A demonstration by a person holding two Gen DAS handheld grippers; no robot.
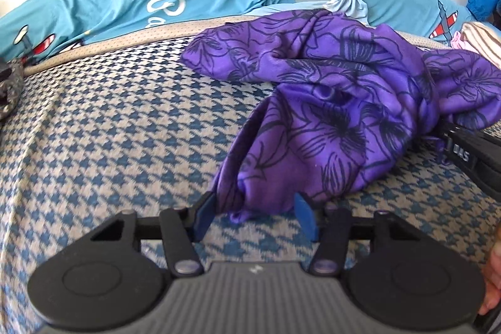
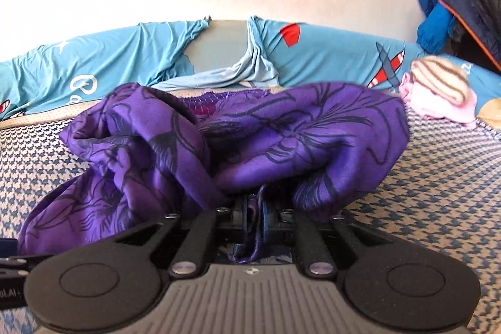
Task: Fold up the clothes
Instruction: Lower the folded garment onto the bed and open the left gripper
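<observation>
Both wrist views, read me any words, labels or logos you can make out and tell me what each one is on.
"DAS": white letters on the black body of the right claw, possibly part of a longer word.
"Ba" or "Pa": white cursive on the turquoise sheet, the rest hidden by folds.
"OLAI": partial white letters on the black device at the frame edge, cut off.
</observation>
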